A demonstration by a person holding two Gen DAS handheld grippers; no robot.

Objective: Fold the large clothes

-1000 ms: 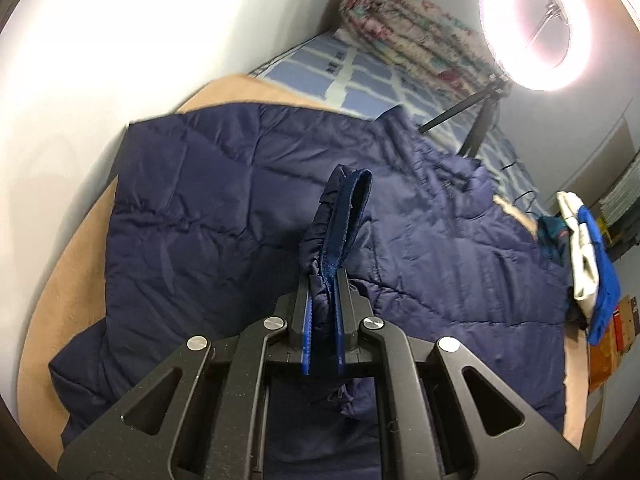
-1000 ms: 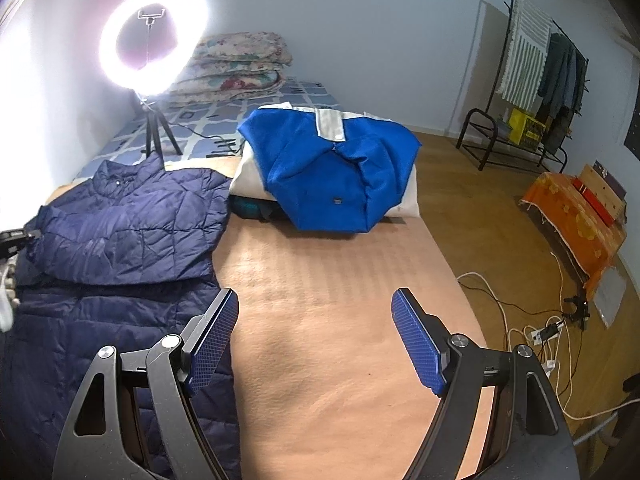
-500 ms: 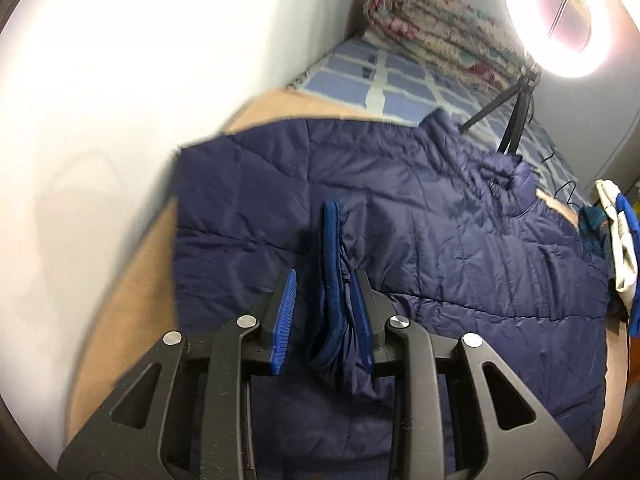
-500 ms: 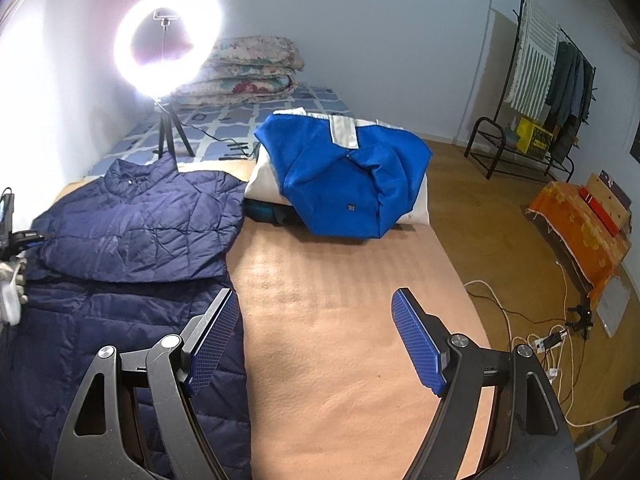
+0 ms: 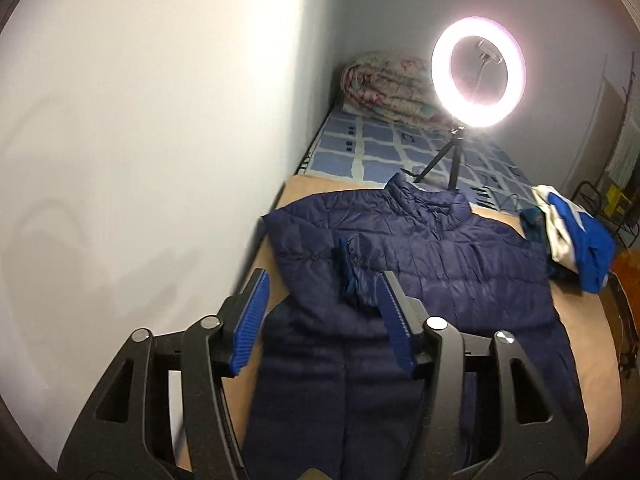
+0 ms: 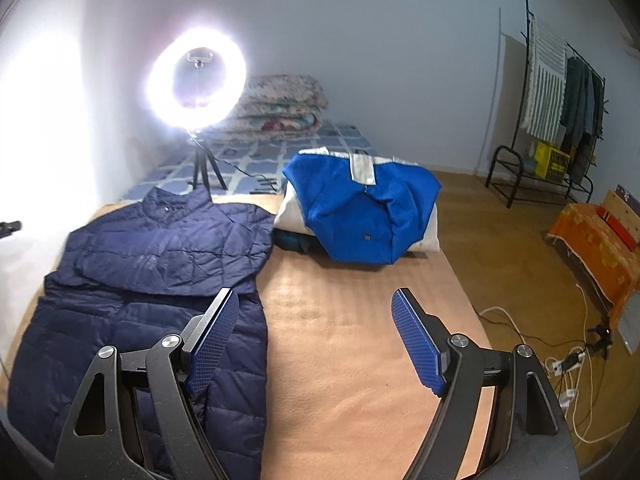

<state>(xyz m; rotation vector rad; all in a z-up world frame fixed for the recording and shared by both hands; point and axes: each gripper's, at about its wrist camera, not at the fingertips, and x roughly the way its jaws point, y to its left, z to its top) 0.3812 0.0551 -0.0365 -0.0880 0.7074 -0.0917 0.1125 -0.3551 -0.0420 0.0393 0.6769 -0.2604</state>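
A navy quilted jacket lies spread on the tan bed cover, its sleeves folded across the chest. It also shows in the right wrist view. The sleeve cuff rests on the jacket, just beyond my left gripper, which is open and empty above the jacket's left side. My right gripper is open and empty above the tan cover, its left finger over the jacket's right edge.
A folded blue and white garment sits on the bed beyond the jacket. A lit ring light on a tripod and rolled quilts stand at the far end. The wall borders the left. Cables lie on the floor.
My left gripper opened and let go of the sleeve cuff, then pulled back and up. The cuff now lies on the jacket. The right gripper stayed open and shifted slightly.
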